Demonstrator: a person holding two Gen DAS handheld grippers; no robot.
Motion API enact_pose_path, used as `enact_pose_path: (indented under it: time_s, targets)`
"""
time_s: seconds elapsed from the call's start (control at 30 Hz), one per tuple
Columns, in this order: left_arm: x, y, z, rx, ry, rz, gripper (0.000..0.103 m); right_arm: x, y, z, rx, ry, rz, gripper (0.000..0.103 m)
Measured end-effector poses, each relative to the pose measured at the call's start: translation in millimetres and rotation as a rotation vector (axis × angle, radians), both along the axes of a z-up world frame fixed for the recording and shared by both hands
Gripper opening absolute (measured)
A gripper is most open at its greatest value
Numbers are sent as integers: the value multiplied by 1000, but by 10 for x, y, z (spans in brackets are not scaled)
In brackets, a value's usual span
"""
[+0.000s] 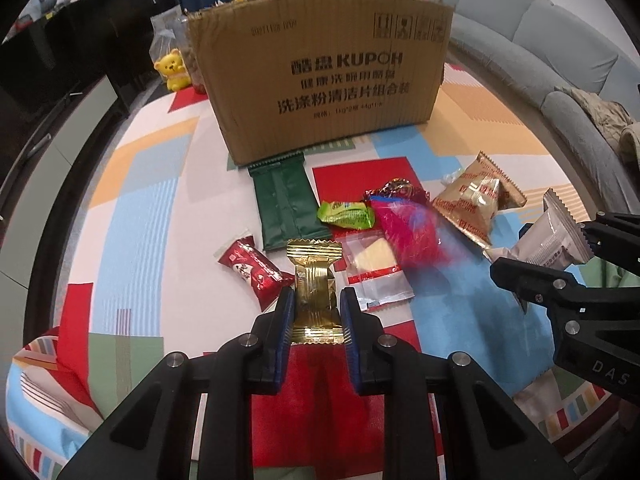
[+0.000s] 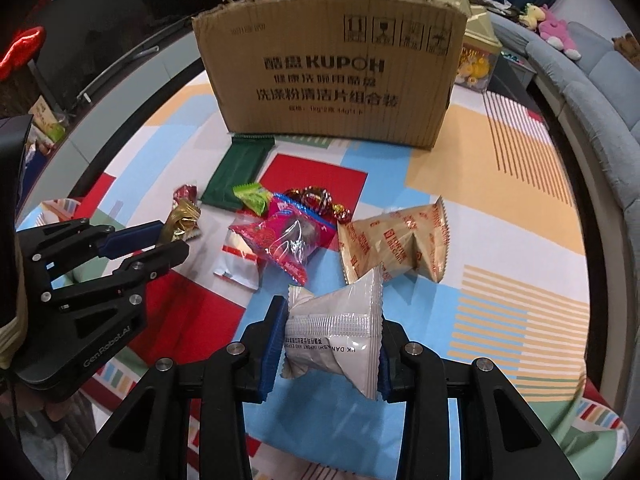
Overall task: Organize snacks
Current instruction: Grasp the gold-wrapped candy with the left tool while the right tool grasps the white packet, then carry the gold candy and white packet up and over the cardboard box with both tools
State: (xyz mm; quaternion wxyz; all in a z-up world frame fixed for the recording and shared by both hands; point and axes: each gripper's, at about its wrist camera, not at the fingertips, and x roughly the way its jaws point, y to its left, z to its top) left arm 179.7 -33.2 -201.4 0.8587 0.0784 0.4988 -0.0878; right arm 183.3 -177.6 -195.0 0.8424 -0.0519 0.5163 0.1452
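Note:
My left gripper (image 1: 316, 304) is shut on a gold-wrapped snack (image 1: 314, 280); both also show at the left of the right wrist view (image 2: 172, 236), with the gold snack (image 2: 182, 218) between the fingers. My right gripper (image 2: 330, 336) is shut on a white snack packet (image 2: 336, 332); it shows at the right of the left wrist view (image 1: 552, 252). A brown cardboard box (image 1: 320, 76) stands behind the pile. On the cloth lie a dark green packet (image 1: 286, 204), a red packet (image 1: 252, 270), a lime packet (image 1: 346, 214), a pink bag (image 1: 404, 228), a clear packet (image 1: 374, 272) and a beige biscuit bag (image 1: 478, 196).
A patterned cloth (image 1: 152, 184) covers the table. A yellow bear toy (image 1: 174, 68) sits left of the box. A grey sofa (image 1: 560, 40) curves along the right. Dark cabinets (image 1: 48, 92) stand at the left. A tin with a gold lid (image 2: 478, 56) stands right of the box.

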Motion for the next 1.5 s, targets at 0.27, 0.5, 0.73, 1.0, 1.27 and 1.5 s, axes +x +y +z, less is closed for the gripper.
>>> enact_pose_path:
  time_s: [0.27, 0.5, 0.73, 1.0, 1.27, 1.5]
  targets:
    - [-70, 31, 199, 1, -40, 12, 24, -70, -7, 161, 2, -39, -6, 39]
    - [-107, 43, 351, -9, -65, 20, 24, -108, -2, 316, 6, -76, -10, 39]
    - [-135, 59, 502, -17, -87, 30, 23, -123, -5, 476, 7, -117, -19, 39]
    - [-87, 68, 718, -24, -124, 42, 23, -30, -24, 743, 21, -170, -37, 39]
    - [72, 49, 952, -30, -175, 55, 23, 129, -45, 987, 29, -232, -53, 39]
    - [262, 10, 1166, -34, -216, 60, 24, 296, -55, 1172, 36, -273, -63, 39]
